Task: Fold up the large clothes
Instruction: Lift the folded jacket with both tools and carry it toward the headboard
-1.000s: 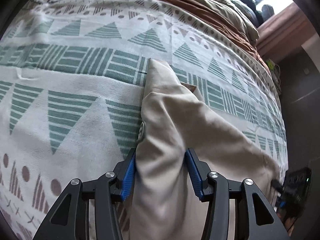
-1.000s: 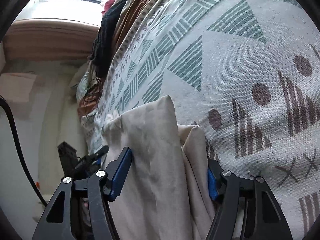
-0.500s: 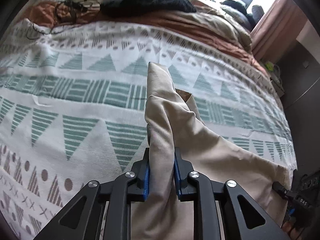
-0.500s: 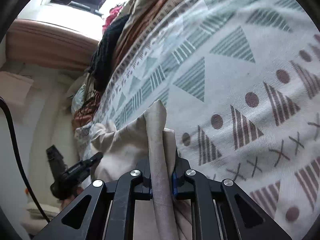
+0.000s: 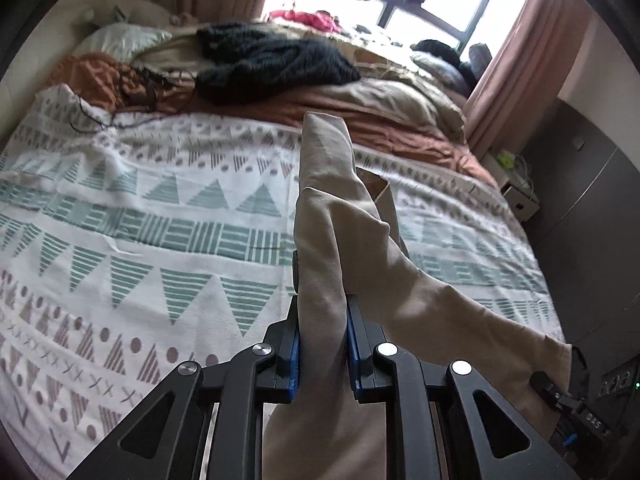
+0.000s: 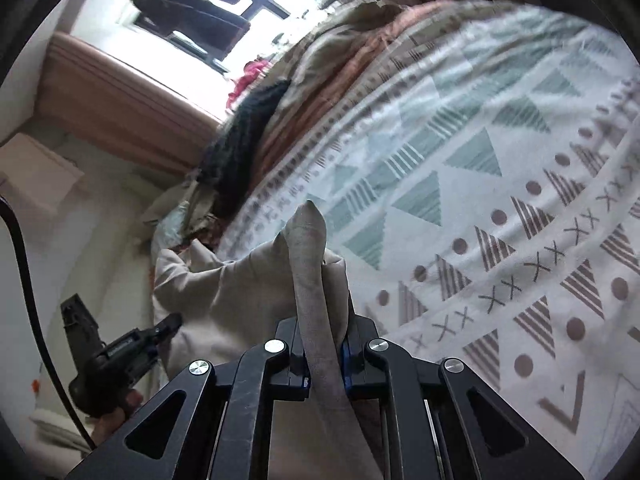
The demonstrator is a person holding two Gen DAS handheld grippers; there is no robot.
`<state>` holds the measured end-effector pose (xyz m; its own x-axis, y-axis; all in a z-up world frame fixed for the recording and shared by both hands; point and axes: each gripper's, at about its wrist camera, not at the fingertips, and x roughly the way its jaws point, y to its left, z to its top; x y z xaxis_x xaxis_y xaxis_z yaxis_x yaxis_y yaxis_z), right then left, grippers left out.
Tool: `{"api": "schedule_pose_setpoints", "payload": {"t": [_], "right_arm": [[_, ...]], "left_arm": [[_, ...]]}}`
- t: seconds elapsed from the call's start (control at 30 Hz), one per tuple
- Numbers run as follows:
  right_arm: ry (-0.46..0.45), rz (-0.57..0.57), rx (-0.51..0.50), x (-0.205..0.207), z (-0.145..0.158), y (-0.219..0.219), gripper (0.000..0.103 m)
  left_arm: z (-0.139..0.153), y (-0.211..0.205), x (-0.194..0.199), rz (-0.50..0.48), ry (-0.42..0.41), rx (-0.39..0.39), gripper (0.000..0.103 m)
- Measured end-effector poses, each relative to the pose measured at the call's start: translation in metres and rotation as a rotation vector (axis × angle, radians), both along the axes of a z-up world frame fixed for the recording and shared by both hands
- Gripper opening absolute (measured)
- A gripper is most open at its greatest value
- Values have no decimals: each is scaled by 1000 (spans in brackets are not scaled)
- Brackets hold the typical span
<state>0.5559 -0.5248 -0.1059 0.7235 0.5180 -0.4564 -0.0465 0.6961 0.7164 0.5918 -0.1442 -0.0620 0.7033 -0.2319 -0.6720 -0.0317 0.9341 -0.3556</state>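
A large beige garment (image 5: pixel 340 240) is lifted off a bed covered by a white blanket (image 5: pixel 160 240) with green triangles. My left gripper (image 5: pixel 323 336) is shut on one bunched edge of it, and the cloth stands up past the blue pads and trails down to the right. In the right wrist view my right gripper (image 6: pixel 325 354) is shut on another edge of the beige garment (image 6: pixel 240 292), which rises in a narrow fold above the pads. The left gripper (image 6: pixel 160 330) shows at lower left in that view, in a hand, holding the far end.
Further up the bed lie a black knitted piece (image 5: pixel 272 64), a brown quilt (image 5: pixel 380 108) and pillows (image 5: pixel 124 38). A window with pink curtains (image 5: pixel 516 52) is behind. A dark cabinet (image 5: pixel 592 200) and a small bedside unit (image 5: pixel 516 192) stand right of the bed.
Both grippers have closed on the beige garment's edges and risen with it. The cloth has lifted off the blanket, and the views now take in the far bed and window.
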Motion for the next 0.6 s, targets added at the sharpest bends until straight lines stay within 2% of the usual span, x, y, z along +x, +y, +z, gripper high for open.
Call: {"api": "schedule_pose_setpoints", "payload": {"t": [0.13, 0.3, 0.43, 0.6], "right_arm": [[-96, -4, -15, -42, 30, 6, 11], [-186, -51, -61, -94, 53, 15, 11], [-262, -69, -91, -138, 66, 25, 11], [-294, -88, -70, -171, 78, 33, 11]], "left_arm": [[29, 0, -34, 5, -70, -5, 19], [64, -3, -84, -4, -141, -4, 19], [82, -2, -123, -6, -182, -11, 19], [93, 12, -160, 2, -208, -56, 19]]}}
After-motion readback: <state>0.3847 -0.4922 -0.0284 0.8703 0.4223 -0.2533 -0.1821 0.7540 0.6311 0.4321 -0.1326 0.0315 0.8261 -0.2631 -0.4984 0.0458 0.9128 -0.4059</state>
